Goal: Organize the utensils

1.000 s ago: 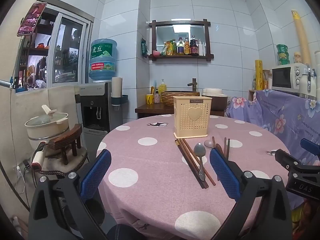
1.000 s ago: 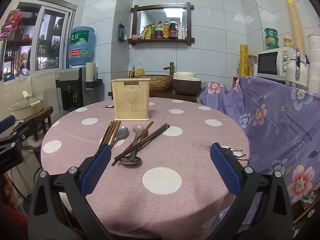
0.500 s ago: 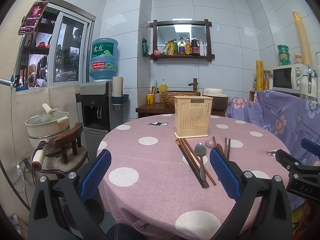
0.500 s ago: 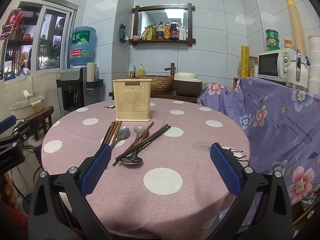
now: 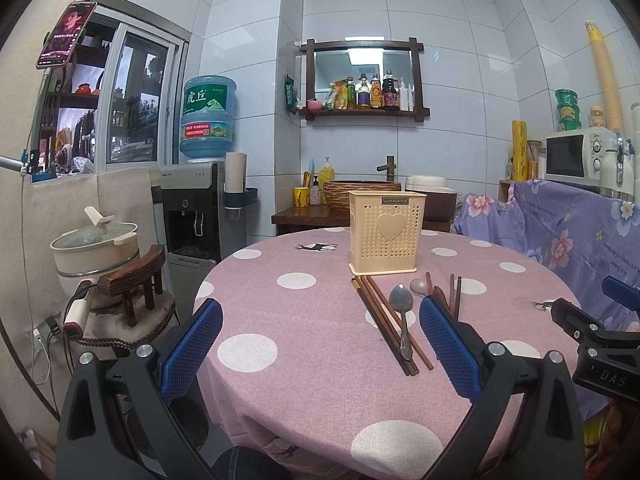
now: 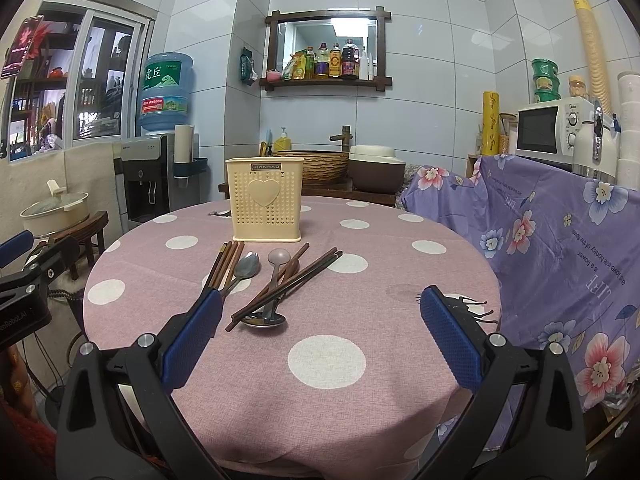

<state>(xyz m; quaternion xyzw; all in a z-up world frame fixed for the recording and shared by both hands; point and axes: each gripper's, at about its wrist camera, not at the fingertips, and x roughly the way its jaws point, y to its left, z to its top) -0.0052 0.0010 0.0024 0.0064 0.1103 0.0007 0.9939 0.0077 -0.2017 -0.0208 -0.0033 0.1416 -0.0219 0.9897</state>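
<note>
We hold the left gripper [image 5: 320,344] and the right gripper [image 6: 320,340] above the near edge of the table [image 6: 360,400], both with fingers spread wide and empty. The chopsticks [image 6: 280,284] and spoons [image 6: 246,266] lie crossed in front of the holder [image 6: 262,200]. We judge that pinching one piece may drag its neighbours, because they overlap.
</note>
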